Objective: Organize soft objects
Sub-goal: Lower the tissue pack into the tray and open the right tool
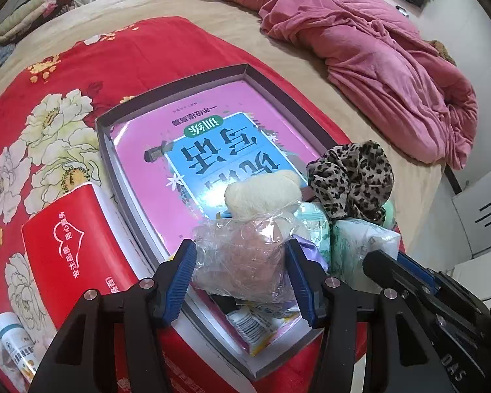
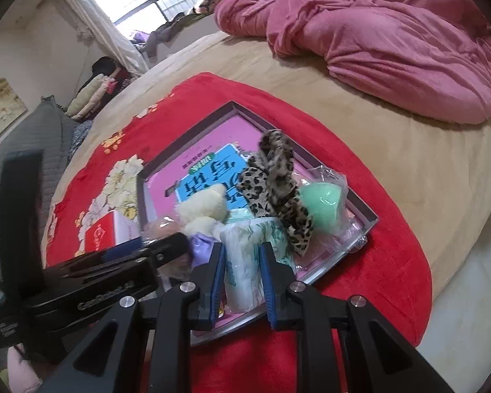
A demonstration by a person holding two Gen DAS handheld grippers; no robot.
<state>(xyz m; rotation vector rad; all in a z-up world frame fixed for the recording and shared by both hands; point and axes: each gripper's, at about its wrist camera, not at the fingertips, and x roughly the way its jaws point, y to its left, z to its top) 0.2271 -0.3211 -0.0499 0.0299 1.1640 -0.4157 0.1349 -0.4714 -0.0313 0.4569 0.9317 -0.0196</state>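
Both grippers are working over the grey tray (image 1: 245, 70): the left gripper (image 1: 242, 273) is squeezing a clear plastic bag (image 1: 242, 255), while the right gripper (image 2: 240, 278) is pinching a white tissue pack (image 2: 242, 271). At one o'clock from the bag, a leopard-print scrunchie (image 1: 352, 177) is lying beside a cream plush (image 1: 262, 193), all atop a pink book (image 1: 212, 121).

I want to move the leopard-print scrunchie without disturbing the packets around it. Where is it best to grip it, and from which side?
Grip the raised upper fold of the leopard-print scrunchie, coming from above. It stands highest in the box, on the tissue packet, so its top looks free; its lower part lies against the green ball.
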